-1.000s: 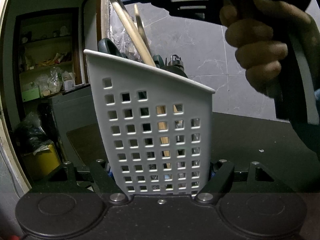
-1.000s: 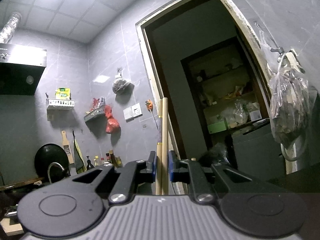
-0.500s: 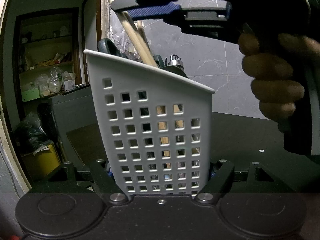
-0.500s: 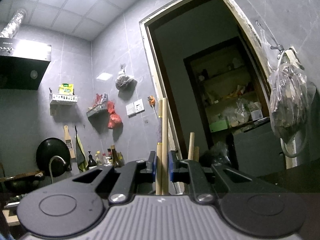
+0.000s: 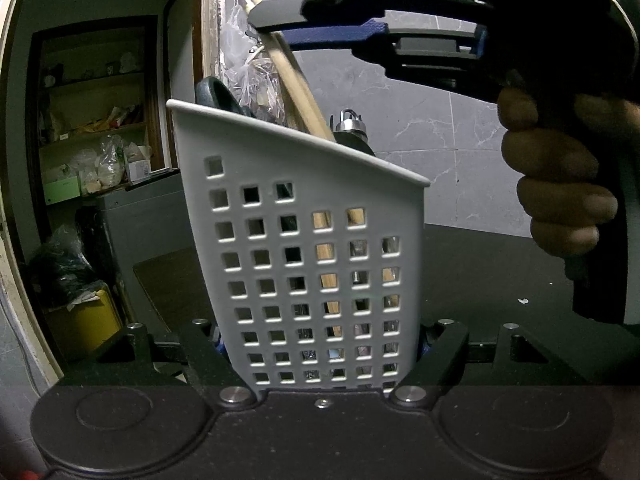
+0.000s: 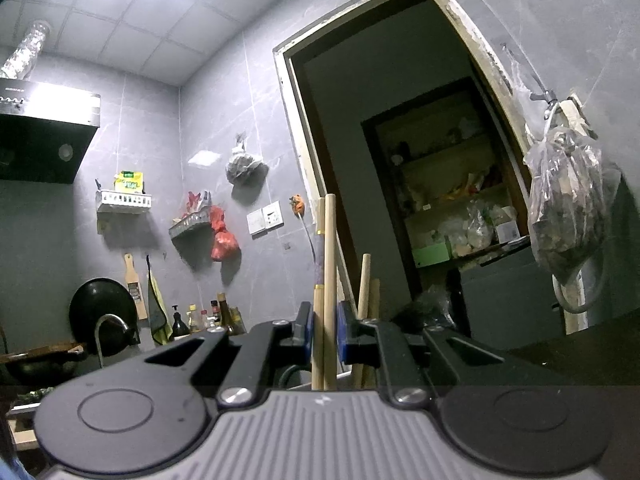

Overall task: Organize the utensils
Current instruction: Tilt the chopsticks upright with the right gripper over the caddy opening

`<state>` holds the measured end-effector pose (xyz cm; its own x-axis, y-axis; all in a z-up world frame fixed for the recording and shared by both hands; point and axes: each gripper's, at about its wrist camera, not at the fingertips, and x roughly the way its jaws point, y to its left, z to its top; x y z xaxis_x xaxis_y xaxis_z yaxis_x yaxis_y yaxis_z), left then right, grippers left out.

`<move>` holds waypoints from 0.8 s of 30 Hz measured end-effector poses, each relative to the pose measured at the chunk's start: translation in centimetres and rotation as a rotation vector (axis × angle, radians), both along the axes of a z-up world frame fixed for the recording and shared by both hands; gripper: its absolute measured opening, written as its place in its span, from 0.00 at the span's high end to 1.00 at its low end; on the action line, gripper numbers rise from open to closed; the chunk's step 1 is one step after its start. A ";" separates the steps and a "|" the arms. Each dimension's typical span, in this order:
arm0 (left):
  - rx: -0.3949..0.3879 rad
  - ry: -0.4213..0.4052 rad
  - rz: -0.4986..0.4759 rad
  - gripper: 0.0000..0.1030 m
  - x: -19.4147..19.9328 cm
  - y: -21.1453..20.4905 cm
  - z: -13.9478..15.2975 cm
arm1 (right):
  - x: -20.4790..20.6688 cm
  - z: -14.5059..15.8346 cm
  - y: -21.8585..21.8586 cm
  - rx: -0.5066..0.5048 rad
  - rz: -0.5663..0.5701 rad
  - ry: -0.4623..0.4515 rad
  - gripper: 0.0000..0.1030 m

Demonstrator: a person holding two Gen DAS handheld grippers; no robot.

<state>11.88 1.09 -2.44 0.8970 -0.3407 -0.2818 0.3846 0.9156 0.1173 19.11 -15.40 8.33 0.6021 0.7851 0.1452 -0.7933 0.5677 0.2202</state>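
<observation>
A white perforated utensil holder [image 5: 320,216] stands on the dark counter, and my left gripper [image 5: 320,344] is shut on its lower sides. A pair of pale wooden chopsticks [image 5: 296,80] slants down into the holder's open top. My right gripper [image 5: 264,24], held by a hand [image 5: 560,184], is shut on them above the rim. In the right wrist view the chopsticks [image 6: 329,260] stand upright between the blue pads of my right gripper [image 6: 322,332]. Other wooden sticks [image 6: 366,288] rise just beyond it. A dark handle [image 5: 216,92] and a metal-capped utensil [image 5: 350,120] also stick out of the holder.
The dark counter [image 5: 500,272] stretches right of the holder. A doorway [image 5: 96,120] to a pantry with shelves lies at the left, with a yellow bin [image 5: 80,320] low down. A plastic bag [image 6: 568,200] hangs on the wall by the door. A sink tap [image 6: 106,328] and bottles sit far left.
My right gripper has come down towards the holder with the chopsticks, sliding them deeper in. Tips of other sticks have risen into the right wrist view. My left gripper and the holder have stayed still.
</observation>
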 end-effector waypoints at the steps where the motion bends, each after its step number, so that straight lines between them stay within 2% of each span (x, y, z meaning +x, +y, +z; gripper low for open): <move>1: 0.000 0.000 0.000 0.25 0.0 0.0 0.0 | -0.1 0.0 0.0 0.001 -0.004 -0.005 0.87; 24: -0.002 0.001 0.000 0.25 -0.2 0.2 -0.1 | -3.9 -2.1 -3.1 0.066 -0.134 -0.074 0.86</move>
<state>11.72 1.25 -2.50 0.8968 -0.3412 -0.2818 0.3847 0.9158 0.1157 15.23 -18.48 6.28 0.6865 0.6858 0.2416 -0.7269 0.6558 0.2040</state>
